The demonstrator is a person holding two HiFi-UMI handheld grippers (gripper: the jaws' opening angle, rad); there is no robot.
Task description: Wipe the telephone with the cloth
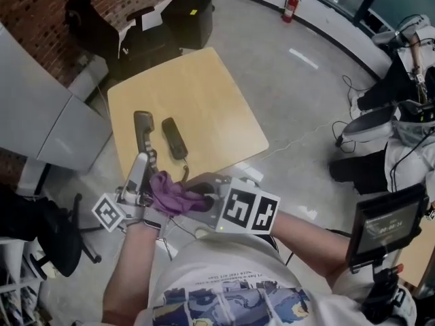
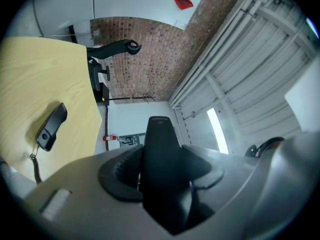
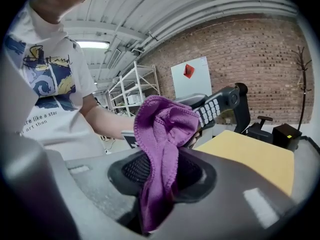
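Observation:
In the head view my left gripper (image 1: 141, 165) is shut on the grey-black telephone body (image 1: 143, 129) and holds it tilted up over the table's near edge. In the left gripper view its dark back (image 2: 160, 149) fills the jaws of the left gripper (image 2: 160, 171). The keypad (image 3: 213, 108) shows in the right gripper view. The right gripper (image 3: 160, 176) is shut on a purple cloth (image 3: 165, 129), which lies bunched against the telephone's lower end. In the head view the cloth (image 1: 171, 192) hangs from the right gripper (image 1: 195, 199). The black handset (image 1: 174, 138) lies on the table, its cord trailing toward me.
The square wooden table (image 1: 204, 107) stands on a grey floor. Black office chairs (image 1: 88, 22) and a black box (image 1: 187, 15) stand beyond it by the brick wall. A screen on a stand (image 1: 387, 224) is at my right, and another chair (image 1: 51, 240) at my left.

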